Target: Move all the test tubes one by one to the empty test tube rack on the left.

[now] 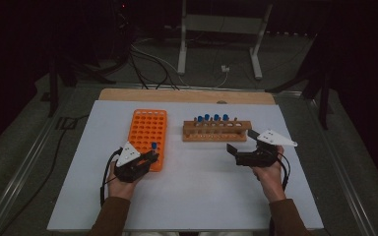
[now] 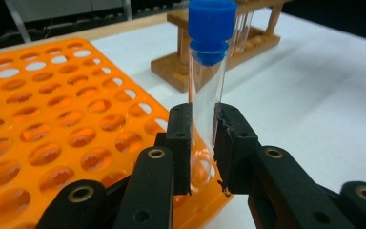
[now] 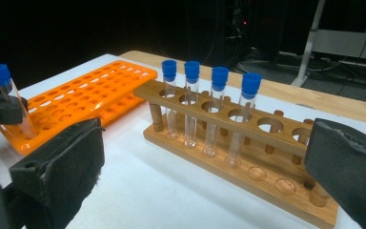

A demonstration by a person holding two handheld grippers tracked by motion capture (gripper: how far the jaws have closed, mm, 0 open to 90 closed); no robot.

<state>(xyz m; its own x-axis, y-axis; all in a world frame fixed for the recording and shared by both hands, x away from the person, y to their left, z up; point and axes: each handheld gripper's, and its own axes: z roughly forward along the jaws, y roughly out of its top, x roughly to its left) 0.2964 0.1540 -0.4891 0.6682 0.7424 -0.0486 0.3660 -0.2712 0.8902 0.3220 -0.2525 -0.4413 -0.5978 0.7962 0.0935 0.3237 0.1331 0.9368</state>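
Tube [image 2: 206, 90] stands upright, clamped between left gripper [image 2: 203, 143] fingers [image 2: 179, 143].

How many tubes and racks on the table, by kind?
Blue-capped test tubes: 5, with 4 in the wooden rack and 1 in the left claw at the orange rack
Racks: 2
Total: 7

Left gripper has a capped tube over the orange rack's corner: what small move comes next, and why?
Probably open the left gripper: its fingers clamp the blue-capped tube, whose lower end already appears to sit in a corner hole of the orange rack. The right gripper waits open by the wooden rack.
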